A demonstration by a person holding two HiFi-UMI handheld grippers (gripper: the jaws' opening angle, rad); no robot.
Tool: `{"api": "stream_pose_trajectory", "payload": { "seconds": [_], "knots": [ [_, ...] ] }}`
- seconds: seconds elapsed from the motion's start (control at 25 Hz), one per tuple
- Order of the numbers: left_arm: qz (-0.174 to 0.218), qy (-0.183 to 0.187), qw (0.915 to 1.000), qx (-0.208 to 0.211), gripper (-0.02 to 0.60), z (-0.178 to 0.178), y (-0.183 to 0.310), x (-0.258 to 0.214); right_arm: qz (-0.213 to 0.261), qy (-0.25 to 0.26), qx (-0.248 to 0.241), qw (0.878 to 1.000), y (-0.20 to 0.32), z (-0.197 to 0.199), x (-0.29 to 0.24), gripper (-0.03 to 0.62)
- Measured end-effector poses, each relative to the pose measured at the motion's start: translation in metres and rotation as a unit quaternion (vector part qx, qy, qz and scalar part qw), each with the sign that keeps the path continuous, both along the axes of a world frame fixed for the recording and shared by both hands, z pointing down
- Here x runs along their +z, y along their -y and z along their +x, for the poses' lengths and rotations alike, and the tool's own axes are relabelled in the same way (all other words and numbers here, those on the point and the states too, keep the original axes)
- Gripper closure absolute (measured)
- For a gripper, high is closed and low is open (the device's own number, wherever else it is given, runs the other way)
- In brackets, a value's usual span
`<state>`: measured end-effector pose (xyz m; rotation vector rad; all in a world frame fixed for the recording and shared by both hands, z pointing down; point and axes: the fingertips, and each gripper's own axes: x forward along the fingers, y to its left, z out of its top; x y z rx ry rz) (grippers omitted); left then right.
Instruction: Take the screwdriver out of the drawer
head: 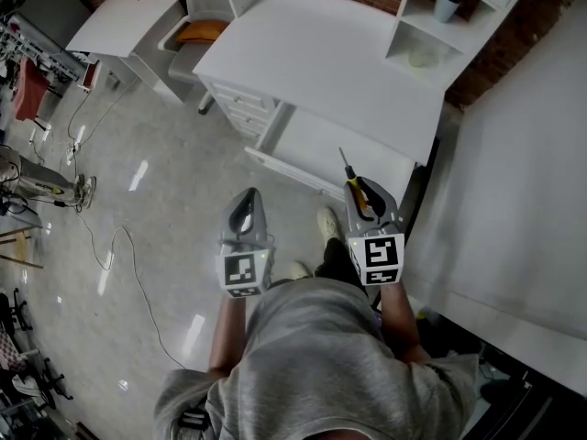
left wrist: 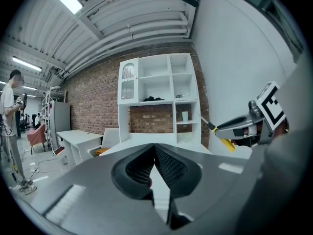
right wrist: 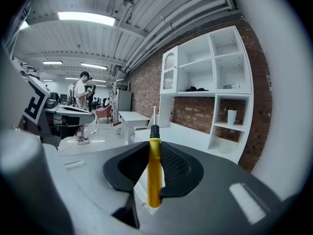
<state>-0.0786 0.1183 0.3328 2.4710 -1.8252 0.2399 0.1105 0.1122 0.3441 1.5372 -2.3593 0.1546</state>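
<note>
The screwdriver (right wrist: 154,165) is out of the drawer (head: 282,170) and up in the air, in front of the white desk (head: 312,53). The right gripper (right wrist: 155,146) has it. Its two jaws squeeze the yellow handle from both sides, and the thin metal end pokes out past the jaw tips and points ahead. The left gripper (left wrist: 155,150) holds nothing. Its jaws are pressed together at the tips with no tool between them, and it hangs beside the right one, a bit apart. From above, the drawer looks pulled out under the desk, but it is hard to see inside it. The screwdriver is small and probably light, so one gripper should be enough. It is hard and stiff and will not bend or break easily. The handle is smooth and round, so it could roll or slide if the squeeze gets weak. The best place to hold it is the thick yellow handle near its middle, not the thin metal end, which is skinny and slippery.
</note>
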Motion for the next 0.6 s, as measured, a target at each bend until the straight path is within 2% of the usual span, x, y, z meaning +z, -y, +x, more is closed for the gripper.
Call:
{"api": "stream_pose_trajectory", "payload": {
  "seconds": [0.6],
  "knots": [
    [-0.005, 0.000, 1.0000, 0.002, 0.569, -0.0016, 0.0040, 0.0043, -0.002, 0.000, -0.004, 1.000, 0.0051, -0.0048, 0.0014, 0.517]
  ]
}}
